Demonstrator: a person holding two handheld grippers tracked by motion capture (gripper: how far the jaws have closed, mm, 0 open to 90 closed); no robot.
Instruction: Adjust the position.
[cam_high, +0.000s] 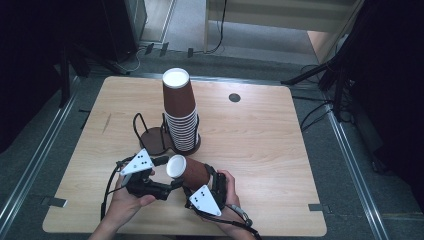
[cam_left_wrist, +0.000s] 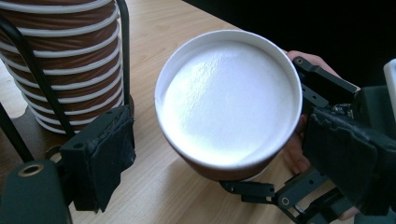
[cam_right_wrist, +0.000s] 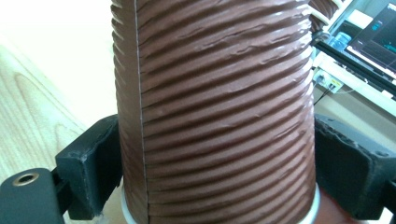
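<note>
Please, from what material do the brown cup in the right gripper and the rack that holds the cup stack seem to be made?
The cup looks like paper: matte brown ribbed wall with a vertical seam, and a white base with a slight sheen. The rack seems to be thin black metal wire on a dark round base, possibly wood; this stays uncertain.

Cup stack (cam_high: 180, 112) in wire holder (cam_high: 150, 135) blocking table centre (cam_high: 260, 140); held cup (cam_high: 190, 171) lying just before it; right half offering passage.

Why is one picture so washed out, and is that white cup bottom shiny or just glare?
Right gripper view: the table beside the cup is overexposed to near white. Left gripper view: a soft glare patch sits on the cup's white base. High view: table evenly lit, surroundings dark.
</note>
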